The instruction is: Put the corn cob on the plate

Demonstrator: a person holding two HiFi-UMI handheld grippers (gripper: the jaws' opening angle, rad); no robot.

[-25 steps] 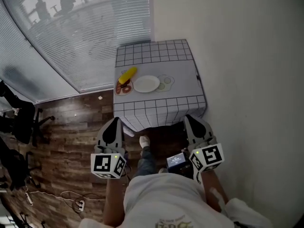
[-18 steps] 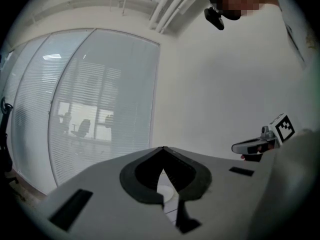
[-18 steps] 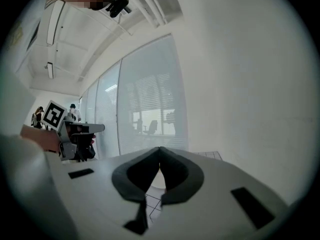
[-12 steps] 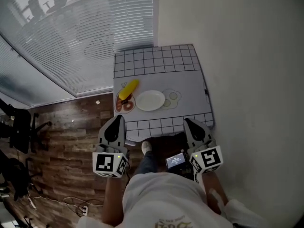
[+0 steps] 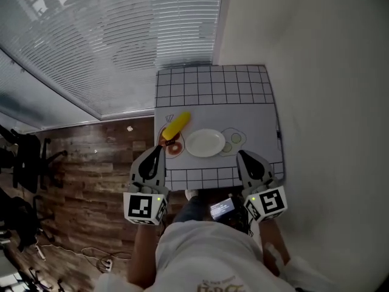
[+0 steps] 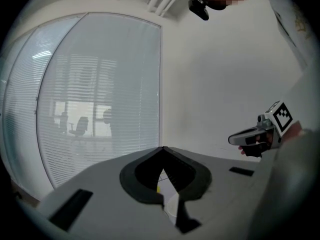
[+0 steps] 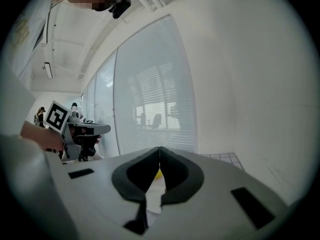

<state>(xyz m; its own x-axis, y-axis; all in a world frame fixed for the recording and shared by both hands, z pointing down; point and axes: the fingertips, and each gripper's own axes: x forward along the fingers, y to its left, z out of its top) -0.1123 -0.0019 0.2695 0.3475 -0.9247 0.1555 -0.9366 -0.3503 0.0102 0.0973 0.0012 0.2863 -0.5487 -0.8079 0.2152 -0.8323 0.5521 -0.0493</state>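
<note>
A yellow corn cob point(image 5: 175, 126) lies on the grid-patterned table point(image 5: 213, 84), its lower end over a round red-brown item point(image 5: 174, 148). To the right of the cob sits a white plate point(image 5: 205, 143), empty. My left gripper point(image 5: 155, 152) is shut and empty, held at the table's near left edge, just short of the cob. My right gripper point(image 5: 245, 157) is shut and empty too, at the near right edge. In the left gripper view the shut tips point(image 6: 163, 149) hide most of the table; a sliver of yellow shows behind the right gripper's tips point(image 7: 159, 149).
A fried-egg shape point(image 5: 231, 142) lies right of the plate. A white wall point(image 5: 328, 102) runs along the table's right side and window blinds point(image 5: 109, 35) stand behind it. Wood floor point(image 5: 91, 175) with office chairs and cables lies to the left.
Both grippers have come forward from well short of the table to its near edge, still shut. The table with corn and plate now sits closer in the head view.
</note>
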